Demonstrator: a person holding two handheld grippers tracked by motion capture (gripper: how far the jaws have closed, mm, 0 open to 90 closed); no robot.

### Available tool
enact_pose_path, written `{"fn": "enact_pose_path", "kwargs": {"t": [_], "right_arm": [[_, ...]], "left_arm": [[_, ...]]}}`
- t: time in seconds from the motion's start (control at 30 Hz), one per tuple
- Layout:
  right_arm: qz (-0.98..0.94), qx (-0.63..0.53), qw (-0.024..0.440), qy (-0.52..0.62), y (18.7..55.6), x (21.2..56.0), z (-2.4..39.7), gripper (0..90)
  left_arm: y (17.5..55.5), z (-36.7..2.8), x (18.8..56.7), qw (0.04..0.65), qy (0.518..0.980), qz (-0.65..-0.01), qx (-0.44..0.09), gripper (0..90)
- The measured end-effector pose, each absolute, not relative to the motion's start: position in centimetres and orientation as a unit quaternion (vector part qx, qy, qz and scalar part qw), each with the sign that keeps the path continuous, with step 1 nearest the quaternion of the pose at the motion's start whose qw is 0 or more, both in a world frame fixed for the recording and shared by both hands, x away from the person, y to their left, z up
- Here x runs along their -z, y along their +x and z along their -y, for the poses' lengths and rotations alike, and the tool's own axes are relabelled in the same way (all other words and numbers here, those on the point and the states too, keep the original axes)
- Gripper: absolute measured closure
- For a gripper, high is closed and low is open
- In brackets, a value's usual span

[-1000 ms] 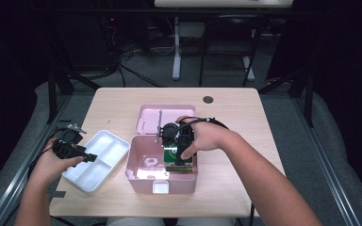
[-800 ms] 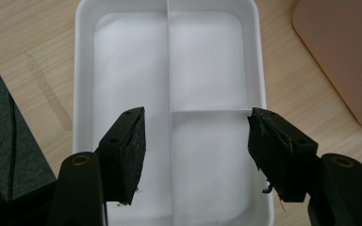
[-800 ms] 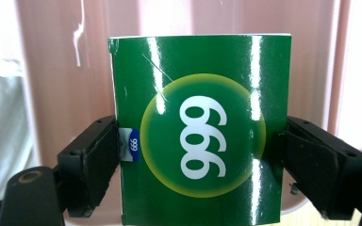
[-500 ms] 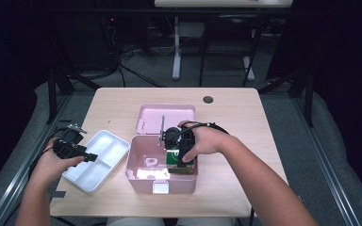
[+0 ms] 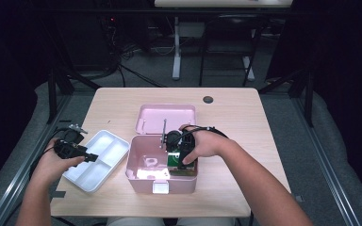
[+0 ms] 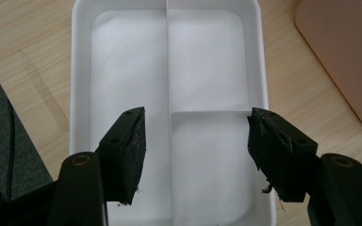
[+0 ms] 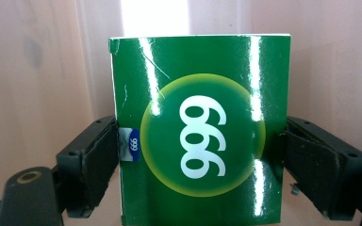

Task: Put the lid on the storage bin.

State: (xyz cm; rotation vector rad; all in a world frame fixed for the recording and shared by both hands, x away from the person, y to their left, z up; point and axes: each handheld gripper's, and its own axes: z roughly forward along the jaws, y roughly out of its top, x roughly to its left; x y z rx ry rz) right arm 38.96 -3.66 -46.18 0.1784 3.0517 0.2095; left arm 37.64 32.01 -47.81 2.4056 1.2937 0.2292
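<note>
Green box (image 7: 200, 136) clamped between right tool (image 7: 200, 160) jaws, inside pink case (image 5: 141, 176) | left tool (image 6: 195, 141) apart over white tray (image 6: 259, 56)

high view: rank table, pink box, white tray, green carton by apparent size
1. table
2. pink box, with its open lid
3. white tray
4. green carton, mostly hidden by the right hand-held gripper, so unsure

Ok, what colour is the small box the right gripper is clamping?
Glossy green box with white digits on a yellow-green circle; clearest in the right gripper view.
</note>
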Motion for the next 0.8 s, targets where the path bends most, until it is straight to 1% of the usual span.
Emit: {"fn": "enact_pose_path", "kwargs": {"t": [0.4,0.43,0.47,0.57,0.8], "right_arm": [[-0.996,-0.065,0.040,0.056,39.0,47.0,3.5,15.4],[-0.996,-0.066,0.040,0.055,39.0,47.0,3.5,18.0],[-0.995,-0.072,0.040,0.054,39.0,46.8,3.6,18.6],[-0.994,-0.088,0.037,0.059,39.1,46.2,3.7,18.5],[-0.994,-0.084,0.039,0.064,38.9,45.8,4.0,18.5]], "left_arm": [[37.7,-32.1,47.9,0.198,0.860,-0.463,-0.082,37.9],[37.7,-32.1,47.9,0.199,0.859,-0.464,-0.082,37.9],[37.7,-32.1,47.9,0.199,0.859,-0.464,-0.082,37.9],[37.7,-32.1,47.9,0.198,0.860,-0.463,-0.082,37.9],[37.7,-31.8,47.9,0.195,0.861,-0.462,-0.083,37.9]]}}
